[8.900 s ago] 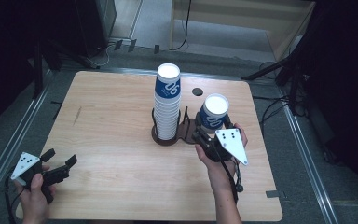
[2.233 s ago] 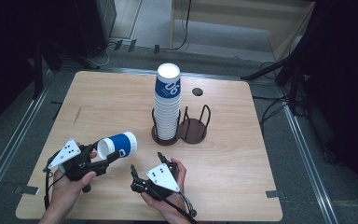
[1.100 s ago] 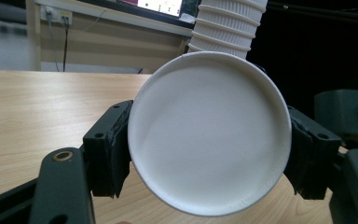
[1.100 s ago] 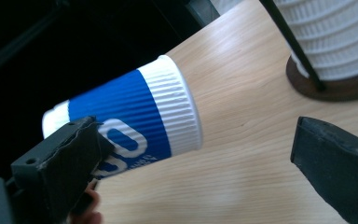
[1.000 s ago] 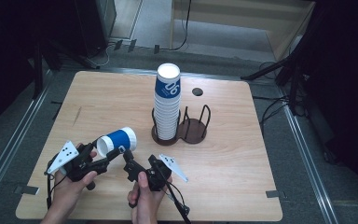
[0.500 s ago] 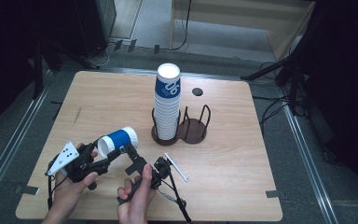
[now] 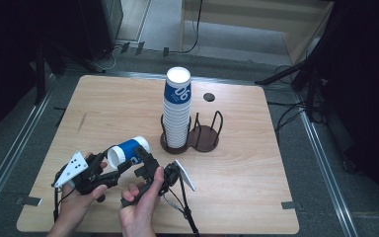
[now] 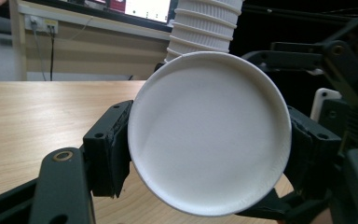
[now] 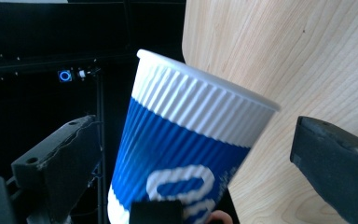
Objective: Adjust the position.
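The right gripper (image 7: 145,160) had swung in from the right and stood with its jaws wide either side of the paper cup (image 7: 128,152), not yet pinching. The left gripper (image 7: 109,170) stayed clamped on that cup, held above the table (image 7: 256,163) — apparently a handover.

Blue-white ribbed paper cup (image 7: 130,151) on its side, off tabletop, near table's front-left edge.

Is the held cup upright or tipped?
Tipped: the cup lies sideways in the left gripper, its white bottom facing that gripper's camera.
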A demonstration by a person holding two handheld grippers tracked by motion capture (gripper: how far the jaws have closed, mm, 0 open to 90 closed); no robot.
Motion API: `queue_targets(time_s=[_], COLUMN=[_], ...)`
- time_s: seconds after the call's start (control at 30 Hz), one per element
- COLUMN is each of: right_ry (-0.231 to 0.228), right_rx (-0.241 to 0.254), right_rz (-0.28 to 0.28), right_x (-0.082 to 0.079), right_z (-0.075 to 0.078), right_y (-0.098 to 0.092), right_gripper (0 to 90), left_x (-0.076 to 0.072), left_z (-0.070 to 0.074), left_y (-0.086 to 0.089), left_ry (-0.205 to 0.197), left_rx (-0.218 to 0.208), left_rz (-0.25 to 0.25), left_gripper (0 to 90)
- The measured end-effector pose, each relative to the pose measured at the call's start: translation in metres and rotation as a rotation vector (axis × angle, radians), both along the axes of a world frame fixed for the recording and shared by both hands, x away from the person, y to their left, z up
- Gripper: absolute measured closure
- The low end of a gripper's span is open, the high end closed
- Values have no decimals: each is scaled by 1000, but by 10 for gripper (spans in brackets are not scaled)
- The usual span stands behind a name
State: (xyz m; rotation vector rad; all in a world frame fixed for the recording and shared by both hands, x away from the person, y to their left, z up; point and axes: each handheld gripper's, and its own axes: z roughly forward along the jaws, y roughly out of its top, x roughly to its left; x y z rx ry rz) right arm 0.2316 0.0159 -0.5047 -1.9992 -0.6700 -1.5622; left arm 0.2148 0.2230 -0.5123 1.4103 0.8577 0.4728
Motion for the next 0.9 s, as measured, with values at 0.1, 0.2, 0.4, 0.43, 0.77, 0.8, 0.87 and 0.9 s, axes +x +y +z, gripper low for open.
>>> queue_targets(time_s=[0.1,0.2,0.4,0.43,0.77,0.8,0.87,0.9], right_ry=[14,38,70,68,81,83,82,78], right_rx=[20,42,78,92,149,150,152,152], right_rz=[-2,6,16,17,23,25,19,22], right_x=[3,9,15,17,23,23,23,22], right_z=[-1,-4,-10,-11,-16,-16,-16,-16], right_y=[0,0,2,2,3,2,2,2], right_gripper=[18,20,35,41,112,115,129,171], left_x=[0,-1,-1,-1,-1,-1,-1,-1], left_z=[0,-1,0,-1,-1,-1,-1,-2], left_y=[-1,-3,-4,-4,-5,-5,-5,-6], left_ry=[-2,-4,-7,-8,-9,-9,-3,-4], left_rx=[0,7,10,12,14,15,20,36], left_rz=[-4,-12,-18,-18,-21,-22,-26,-21], left_gripper=[281,281,281,282,282,281,280,277])
